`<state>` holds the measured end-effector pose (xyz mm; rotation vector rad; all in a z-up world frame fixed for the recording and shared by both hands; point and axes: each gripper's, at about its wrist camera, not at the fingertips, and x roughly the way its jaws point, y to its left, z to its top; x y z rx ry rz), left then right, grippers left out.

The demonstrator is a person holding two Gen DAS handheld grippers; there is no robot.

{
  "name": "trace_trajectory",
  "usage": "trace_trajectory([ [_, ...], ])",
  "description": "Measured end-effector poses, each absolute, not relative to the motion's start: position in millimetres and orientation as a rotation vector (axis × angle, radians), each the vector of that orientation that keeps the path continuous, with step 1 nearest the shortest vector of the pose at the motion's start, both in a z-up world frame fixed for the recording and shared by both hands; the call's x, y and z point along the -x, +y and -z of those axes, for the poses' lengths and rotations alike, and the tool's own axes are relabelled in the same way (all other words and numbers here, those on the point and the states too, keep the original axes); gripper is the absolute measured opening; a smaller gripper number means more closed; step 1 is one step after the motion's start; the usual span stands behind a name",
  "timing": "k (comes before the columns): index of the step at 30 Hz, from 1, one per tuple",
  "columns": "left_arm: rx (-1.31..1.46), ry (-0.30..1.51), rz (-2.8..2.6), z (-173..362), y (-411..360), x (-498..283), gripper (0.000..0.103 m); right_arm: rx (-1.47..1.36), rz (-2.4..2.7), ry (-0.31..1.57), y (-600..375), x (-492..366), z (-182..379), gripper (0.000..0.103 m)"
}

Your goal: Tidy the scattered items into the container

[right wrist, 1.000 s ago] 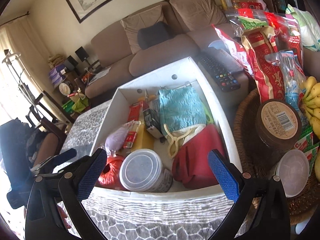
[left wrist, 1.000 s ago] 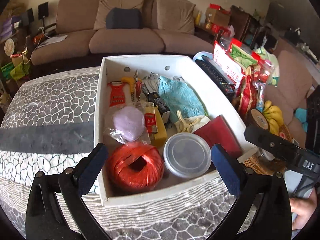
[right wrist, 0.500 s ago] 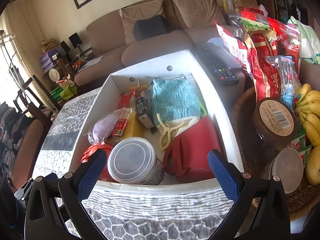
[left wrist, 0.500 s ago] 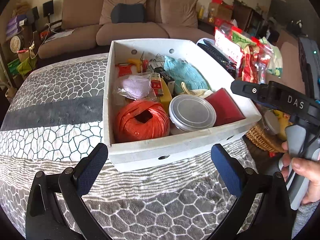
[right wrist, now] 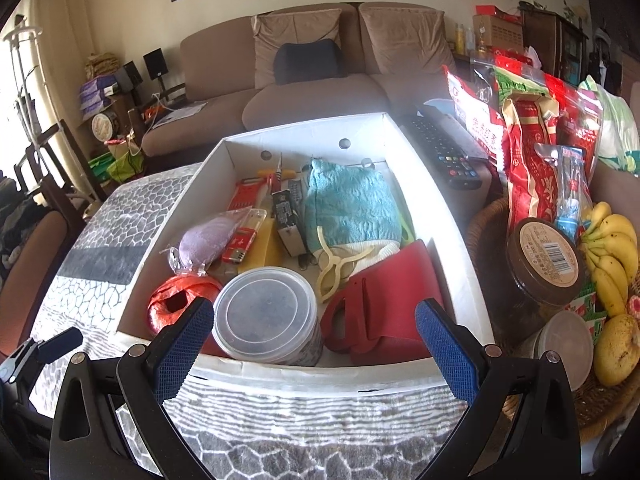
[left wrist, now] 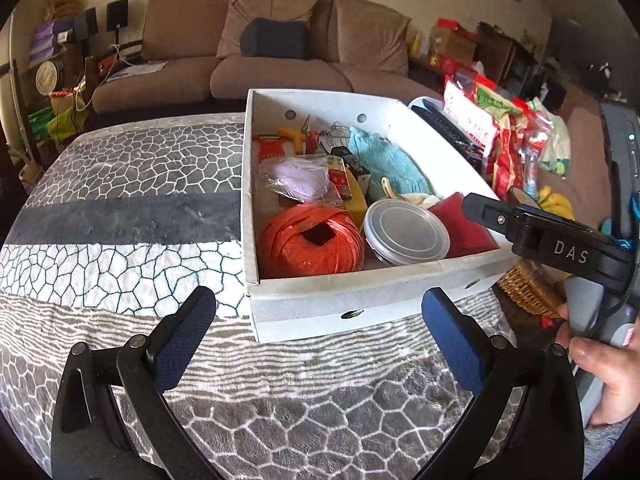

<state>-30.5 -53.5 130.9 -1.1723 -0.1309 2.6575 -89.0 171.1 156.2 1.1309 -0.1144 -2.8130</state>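
A white cardboard box (left wrist: 320, 312) (right wrist: 448, 208) sits on the patterned grey cloth. It holds an orange twine ball (left wrist: 310, 240) (right wrist: 176, 304), a clear lidded tub (left wrist: 406, 230) (right wrist: 266, 316), a red pouch (left wrist: 466, 228) (right wrist: 392, 300), a teal cloth (left wrist: 384, 160) (right wrist: 348, 204), a lilac pouch in plastic (left wrist: 300, 178) (right wrist: 204, 236) and small tools. My left gripper (left wrist: 320, 340) stands open and empty in front of the box's near wall. My right gripper (right wrist: 314, 344) (left wrist: 520, 224) is open and empty above the near rim, held by a hand (left wrist: 604, 364).
A wicker basket (right wrist: 592, 408) (left wrist: 524, 288) at the right carries bananas (right wrist: 612, 256), a brown-lidded jar (right wrist: 546, 256) and snack bags (right wrist: 524, 148). A black remote (right wrist: 444, 148) lies beside the box's right wall. A brown sofa (left wrist: 256, 52) stands behind the table. Bare cloth (left wrist: 120, 208) stretches left of the box.
Both grippers have drawn back from the box toward the table's near edge, still open. The box contents have not moved.
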Motion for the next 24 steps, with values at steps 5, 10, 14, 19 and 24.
trace_trajectory([
  [5,1.162,-0.124,-2.679,-132.1,-51.2,21.5,0.103,-1.132,2.807,0.018,158.5,66.4,-158.3,0.103],
  [10,1.217,-0.176,-2.695,-120.9,-50.3,8.5,0.103,-1.142,2.828,-0.118,177.5,27.8,-149.0,0.103],
  [14,1.271,-0.189,-2.729,-104.3,-46.3,-5.7,0.103,-1.172,2.850,-0.125,191.0,4.7,-127.1,0.103],
  [19,1.310,-0.144,-2.763,-85.4,-36.6,-17.6,0.103,-1.178,2.855,-0.156,204.6,-14.6,-98.7,0.103],
  [24,1.368,-0.146,-2.764,-65.1,-29.1,-17.6,0.103,-1.198,2.821,-0.150,203.8,-16.7,-77.1,0.103],
])
